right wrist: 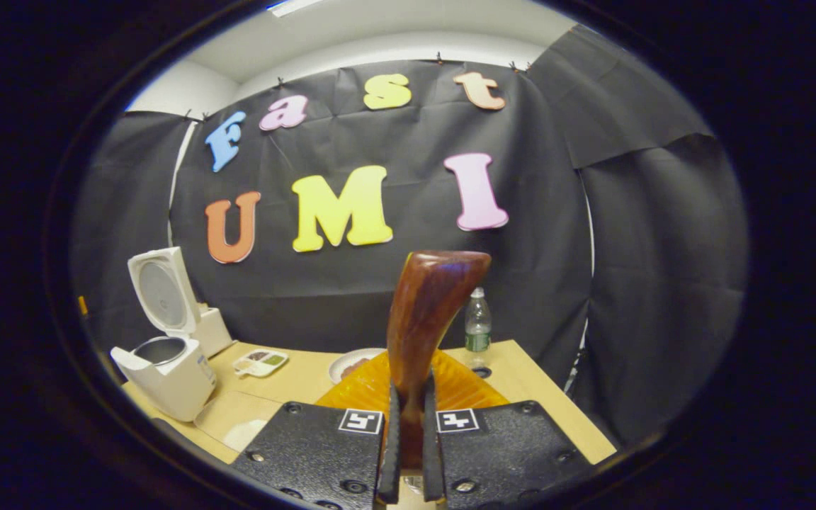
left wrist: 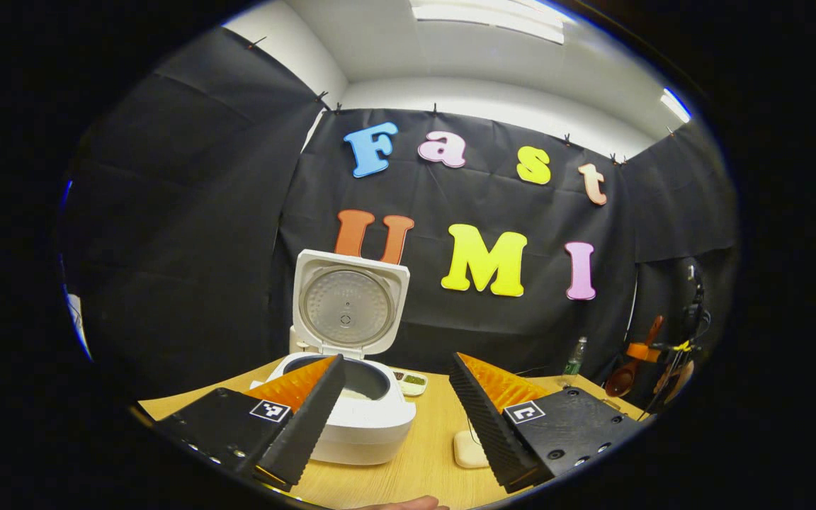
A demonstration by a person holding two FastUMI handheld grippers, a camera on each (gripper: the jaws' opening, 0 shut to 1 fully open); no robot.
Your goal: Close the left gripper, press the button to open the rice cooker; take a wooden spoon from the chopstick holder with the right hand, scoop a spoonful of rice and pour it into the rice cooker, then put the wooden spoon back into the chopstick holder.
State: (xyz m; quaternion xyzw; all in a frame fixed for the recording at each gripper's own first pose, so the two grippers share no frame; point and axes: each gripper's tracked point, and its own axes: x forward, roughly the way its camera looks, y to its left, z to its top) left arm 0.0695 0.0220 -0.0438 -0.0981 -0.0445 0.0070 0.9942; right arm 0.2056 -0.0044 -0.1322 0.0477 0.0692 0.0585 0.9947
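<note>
Right of the open rice cooker (right wrist: 167, 368), the right gripper (right wrist: 408, 432) is clamping the wooden spoon (right wrist: 426, 319); the left gripper (left wrist: 397, 404) is hanging spread wide, holding nothing.

Wooden table (left wrist: 422, 453): bears white rice cooker (left wrist: 369, 414), lid raised; small divided dish (right wrist: 261, 362); plate (right wrist: 353, 365); plastic bottle (right wrist: 477, 326); pale, possibly soap-like, block (left wrist: 469, 450).

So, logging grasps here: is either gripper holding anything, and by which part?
The right gripper clamps the wooden spoon by its handle. The left gripper is open and holds nothing.
</note>
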